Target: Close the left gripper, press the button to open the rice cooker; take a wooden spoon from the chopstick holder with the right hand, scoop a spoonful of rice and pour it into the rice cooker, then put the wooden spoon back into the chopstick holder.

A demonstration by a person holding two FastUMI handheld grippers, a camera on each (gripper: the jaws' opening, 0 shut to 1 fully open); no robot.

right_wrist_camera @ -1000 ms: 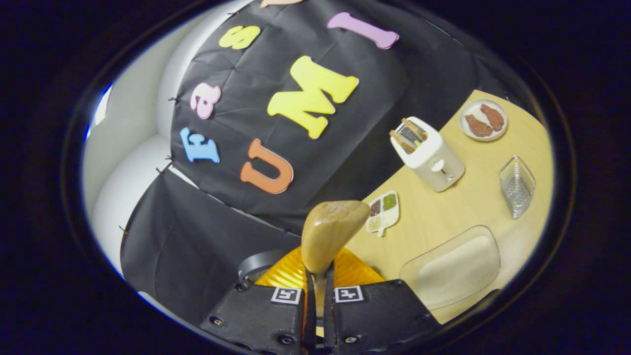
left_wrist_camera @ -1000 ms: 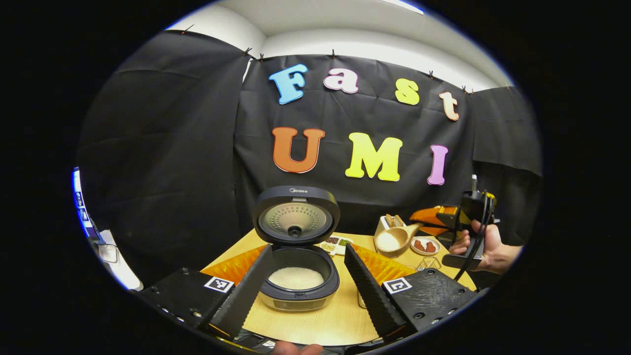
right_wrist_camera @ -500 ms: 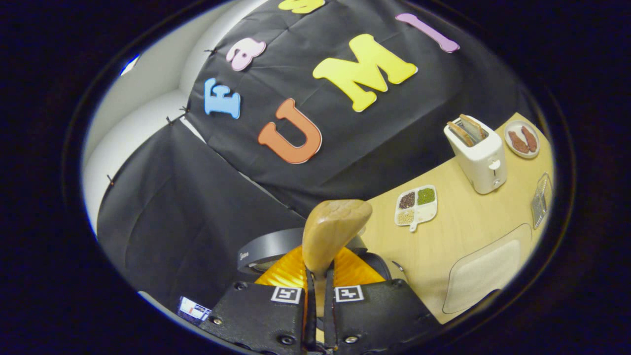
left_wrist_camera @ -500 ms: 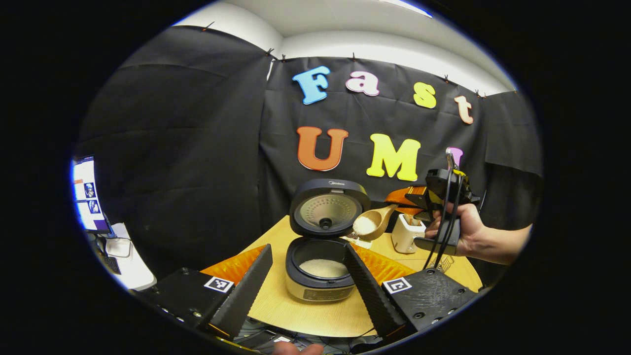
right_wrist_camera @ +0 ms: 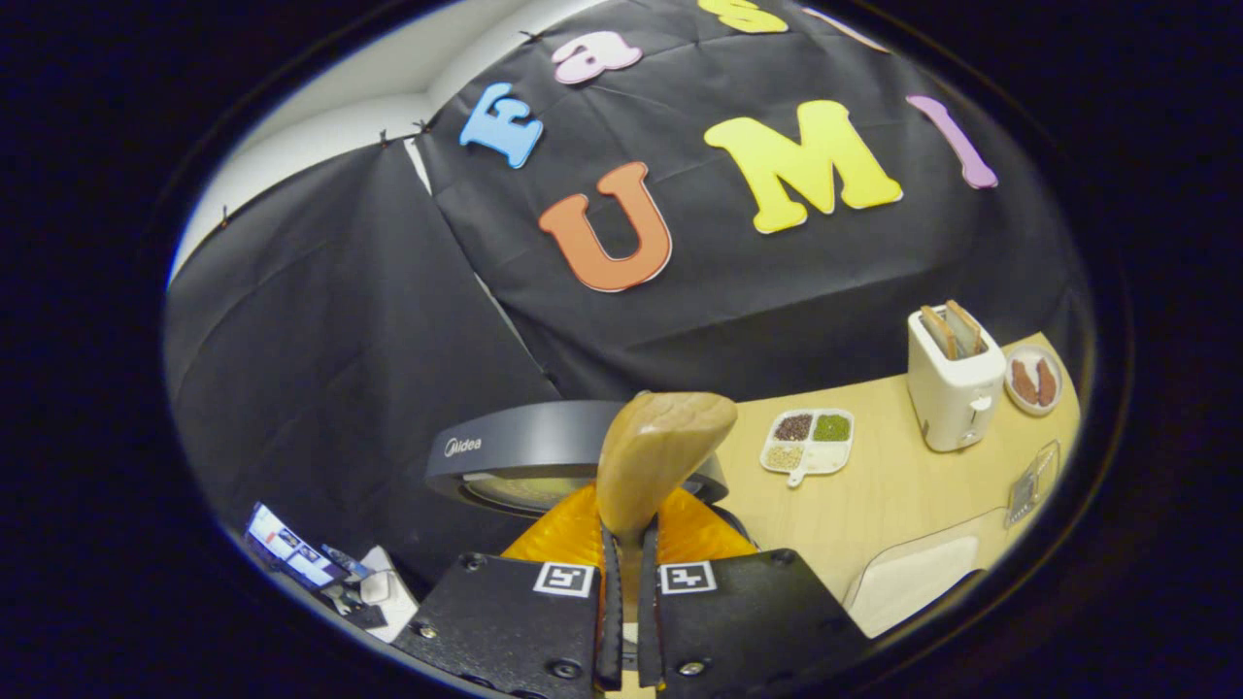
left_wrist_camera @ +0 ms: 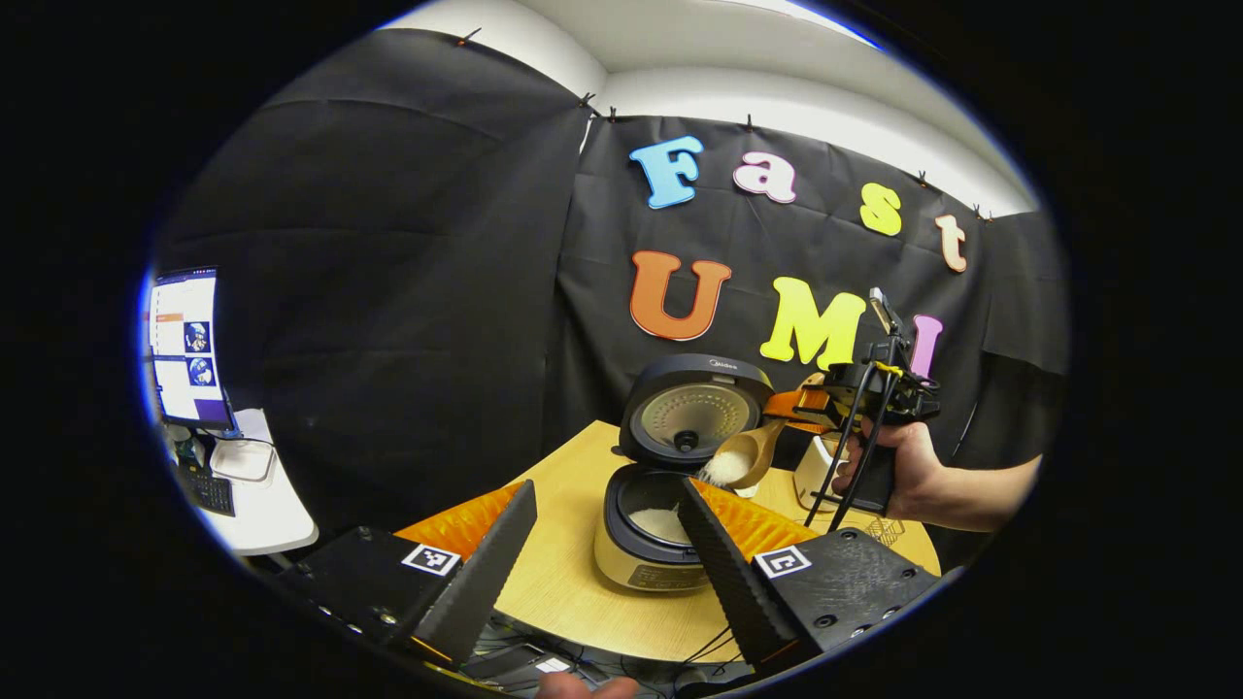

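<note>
1. The right claw (right_wrist_camera: 621,621) has its fingers pressed together on the handle of the wooden spoon (right_wrist_camera: 660,456). In the left gripper view the spoon's bowl (left_wrist_camera: 733,464), loaded with white rice, is tipped over the rim of the open rice cooker (left_wrist_camera: 653,544), which sits on the bench (left_wrist_camera: 563,582).
2. The left claw (left_wrist_camera: 607,563) stands wide open with nothing between its fingers, held back from the cooker.
3. Handling, as a judgement: the spoon looks stiff and light, and smooth wood may twist between flat pads, so a hold low on the handle, as now, suits it. Loose rice spills easily, so a slow tilt is called for.
4. The left gripper view gives the rice in the spoon, the rice in the pot, the raised lid (left_wrist_camera: 691,413) and the hand (left_wrist_camera: 898,466) on the right claw.
5. The right gripper view gives the spoon's back, plus the toaster (right_wrist_camera: 952,383), a divided dish (right_wrist_camera: 811,439), a plate (right_wrist_camera: 1034,381) and a clear rice tray (right_wrist_camera: 913,573).
</note>
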